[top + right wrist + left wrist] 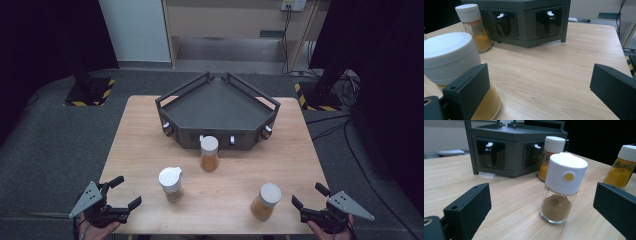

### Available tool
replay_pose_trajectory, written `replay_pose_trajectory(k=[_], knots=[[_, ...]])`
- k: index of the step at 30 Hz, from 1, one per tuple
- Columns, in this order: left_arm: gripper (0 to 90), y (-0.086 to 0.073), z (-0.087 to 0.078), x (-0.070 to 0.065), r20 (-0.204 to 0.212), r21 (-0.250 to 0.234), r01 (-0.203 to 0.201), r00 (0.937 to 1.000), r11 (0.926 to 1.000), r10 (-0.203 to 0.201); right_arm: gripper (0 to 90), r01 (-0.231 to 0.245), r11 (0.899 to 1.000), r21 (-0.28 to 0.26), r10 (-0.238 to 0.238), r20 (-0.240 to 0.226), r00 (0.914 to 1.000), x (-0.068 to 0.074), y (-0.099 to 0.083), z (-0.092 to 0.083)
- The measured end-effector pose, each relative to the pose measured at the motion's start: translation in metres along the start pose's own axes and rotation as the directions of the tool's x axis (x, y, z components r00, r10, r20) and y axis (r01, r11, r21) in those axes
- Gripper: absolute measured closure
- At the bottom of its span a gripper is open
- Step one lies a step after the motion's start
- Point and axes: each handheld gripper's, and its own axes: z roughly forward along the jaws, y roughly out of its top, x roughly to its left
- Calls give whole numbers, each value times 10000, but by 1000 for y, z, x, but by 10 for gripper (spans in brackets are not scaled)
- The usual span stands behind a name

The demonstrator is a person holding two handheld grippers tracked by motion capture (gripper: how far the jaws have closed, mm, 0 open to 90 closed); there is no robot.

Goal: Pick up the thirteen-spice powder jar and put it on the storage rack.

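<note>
Left tool (121,194) wide open, holding nothing, at the near left corner of the counter (150,140). Right tool (309,196) wide open too, empty, at the near right edge. Brown jar (171,184) upright just ahead of the left tool, bare wood all around it. Orange jar (265,201) upright just beside the right tool, near the front edge. Third jar (209,153) farther back, right in front of the grey rack (217,107). Lots of open counter between jars and along both sides.
</note>
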Motion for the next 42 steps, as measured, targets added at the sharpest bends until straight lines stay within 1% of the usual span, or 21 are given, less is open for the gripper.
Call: replay_pose_trajectory(k=[5,7,11,15,18,20,25,26,28,30,32,34,35,38,42], knots=[[7,14,2,-2,69,139,-213,9998,9997,212,25,-2,10000,-3,2,-10,10000,0,0,0],[8,21,3,-2,193,132,-268,9995,9996,265,25,-6,10000,-19,6,-1,10000,0,0,0],[9,33,7,-2,300,224,-436,9986,9988,429,25,-23,10000,-8,23,1,10000,0,0,0],[11,44,14,1,587,315,-345,9977,9989,326,26,-55,10000,-27,55,8,10000,0,0,0],[11,50,21,2,730,512,-472,9964,9976,434,26,-77,10000,-35,77,5,10000,0,0,0],[12,54,28,4,904,670,-471,9951,9966,410,26,-90,10000,-35,90,8,10000,-1,0,0],[14,59,40,6,1139,906,-491,9927,9947,386,26,-120,9999,-39,120,9,9999,-1,-1,0],[15,60,46,7,1332,967,-380,9908,9946,249,26,-119,9999,-45,119,5,9999,-1,-1,0],[16,60,48,8,1380,1000,-366,9902,9943,226,28,-111,9999,-39,111,-6,9999,-1,-1,0],[17,61,56,9,1555,1108,-354,9877,9932,178,29,-105,9999,-39,104,-15,9999,-1,-1,0],[20,61,59,9,1608,1175,-405,9868,9922,212,29,-104,9999,-46,103,-19,9999,-1,-1,0],[25,61,66,10,1766,1243,-408,9841,9914,184,28,-137,9999,-78,137,-2,9999,-2,-1,-1],[28,61,66,10,1766,1243,-408,9841,9914,184,28,-137,9999,-78,137,-2,9999,-2,-1,-1],[30,61,73,10,1890,1332,-445,9818,9901,187,28,-145,9999,-94,145,3,9999,-2,-2,-1],[42,59,83,12,2100,1474,-377,9777,9884,60,29,-128,9999,-96,128,-5,9999,-2,-1,-1]])
